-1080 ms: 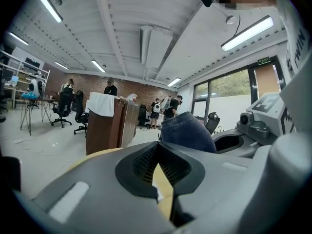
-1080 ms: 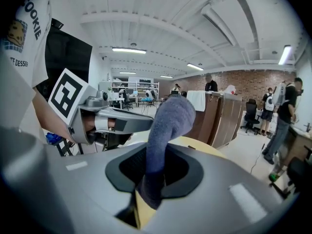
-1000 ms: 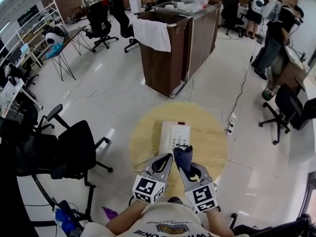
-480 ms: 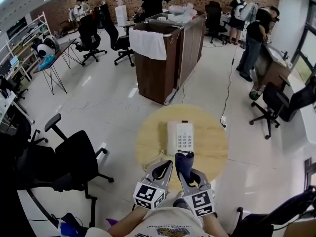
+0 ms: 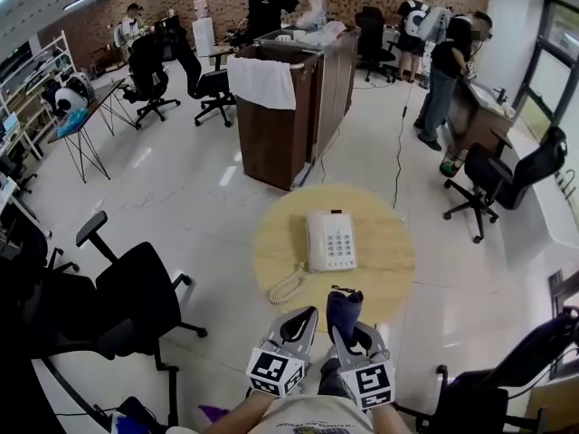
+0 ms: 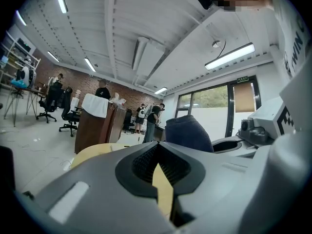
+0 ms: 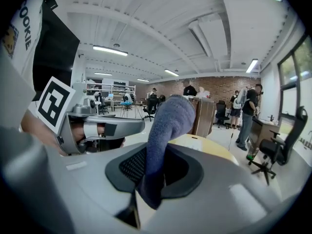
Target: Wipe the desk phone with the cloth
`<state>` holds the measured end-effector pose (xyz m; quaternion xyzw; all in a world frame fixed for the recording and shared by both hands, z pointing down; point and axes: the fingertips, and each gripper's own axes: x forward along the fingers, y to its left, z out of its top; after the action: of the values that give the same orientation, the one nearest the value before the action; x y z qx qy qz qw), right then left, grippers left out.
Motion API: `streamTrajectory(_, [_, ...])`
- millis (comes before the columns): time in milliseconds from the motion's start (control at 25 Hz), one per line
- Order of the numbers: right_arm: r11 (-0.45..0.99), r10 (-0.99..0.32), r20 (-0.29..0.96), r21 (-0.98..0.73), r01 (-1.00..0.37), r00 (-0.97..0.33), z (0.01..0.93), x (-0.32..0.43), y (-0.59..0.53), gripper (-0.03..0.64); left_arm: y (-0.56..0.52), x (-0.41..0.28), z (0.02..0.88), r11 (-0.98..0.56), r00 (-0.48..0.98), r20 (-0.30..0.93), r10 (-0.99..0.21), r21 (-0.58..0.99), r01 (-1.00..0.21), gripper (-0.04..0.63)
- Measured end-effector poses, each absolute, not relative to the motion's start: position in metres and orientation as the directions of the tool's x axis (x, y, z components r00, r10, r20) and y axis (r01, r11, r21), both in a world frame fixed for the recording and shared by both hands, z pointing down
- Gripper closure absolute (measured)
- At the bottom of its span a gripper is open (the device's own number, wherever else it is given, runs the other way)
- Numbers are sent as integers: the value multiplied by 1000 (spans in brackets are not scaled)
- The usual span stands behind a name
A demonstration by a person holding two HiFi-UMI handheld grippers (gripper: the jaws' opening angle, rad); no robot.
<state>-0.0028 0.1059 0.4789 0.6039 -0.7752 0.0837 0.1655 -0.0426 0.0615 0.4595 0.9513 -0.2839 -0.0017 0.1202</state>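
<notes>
The white desk phone (image 5: 331,240) lies keypad up in the middle of a round wooden table (image 5: 384,274), and its coiled cord (image 5: 287,286) trails off to the front left. My right gripper (image 5: 347,330) is shut on a dark blue cloth (image 5: 344,306), which stands up out of the jaws over the table's near edge, apart from the phone. In the right gripper view the cloth (image 7: 168,126) rises between the pads. Beside it, my left gripper (image 5: 301,322) is shut with nothing in it; in the left gripper view its jaws meet at the tips, with the cloth (image 6: 187,133) to their right.
A brown cabinet (image 5: 285,120) with a white towel (image 5: 262,81) stands behind the table. A black office chair (image 5: 136,287) is at the left and another (image 5: 507,179) at the right. People stand and sit at the far desks. A cable (image 5: 403,143) runs across the floor.
Both grippers have drawn back from the phone toward the table's near edge. The cloth, which was at the phone's near end, is now apart from it.
</notes>
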Motion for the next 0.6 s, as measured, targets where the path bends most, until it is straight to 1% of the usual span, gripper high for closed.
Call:
streamTrajectory(120, [239, -923, 328, 76, -968, -202, 473, -7, 115, 549, 76, -43, 456, -818, 850, 52, -525, 246, -520, 603])
streamTrajectory(320, [232, -943, 264, 94, -968, -201, 460, -15, 128, 551, 97, -45, 450, -835, 861, 41, -506, 225, -501, 603])
streamTrajectory(600, [248, -943, 254, 106, -963, -214, 463, -8, 133, 552, 106, -45, 444, -839, 857, 28, -515, 187, -511, 603])
